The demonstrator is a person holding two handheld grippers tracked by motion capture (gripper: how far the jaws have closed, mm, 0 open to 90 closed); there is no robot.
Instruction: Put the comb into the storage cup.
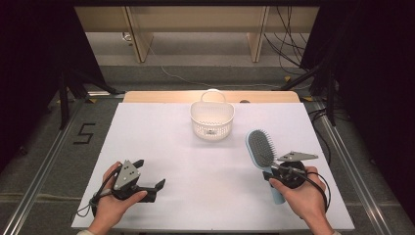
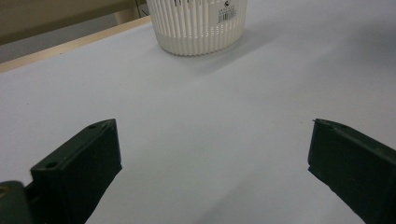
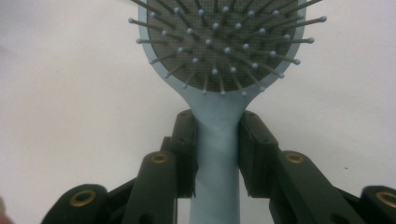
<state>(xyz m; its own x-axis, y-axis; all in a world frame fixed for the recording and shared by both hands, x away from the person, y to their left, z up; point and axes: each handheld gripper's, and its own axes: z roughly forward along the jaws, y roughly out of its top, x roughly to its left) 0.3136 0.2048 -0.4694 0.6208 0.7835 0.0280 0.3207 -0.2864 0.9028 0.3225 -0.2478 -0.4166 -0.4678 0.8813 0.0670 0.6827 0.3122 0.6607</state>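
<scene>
A light blue hairbrush [image 1: 262, 150] with a grey bristle pad lies at the right of the white table, bristles up. My right gripper [image 1: 273, 172] is shut on its handle just below the head; in the right gripper view the jaws press both sides of the hairbrush [image 3: 217, 140] handle. My left gripper [image 1: 149, 177] rests near the front left of the table, held by a hand, jaws wide apart with nothing between them. In the left gripper view my left gripper [image 2: 212, 158] faces bare table toward the white basket [image 2: 198, 32].
A white slatted basket [image 1: 212, 121] with a handle stands at the back middle of the white table [image 1: 195, 166]. Beyond the table's far edge are wooden furniture legs and cables on the floor. Dark stands flank both sides.
</scene>
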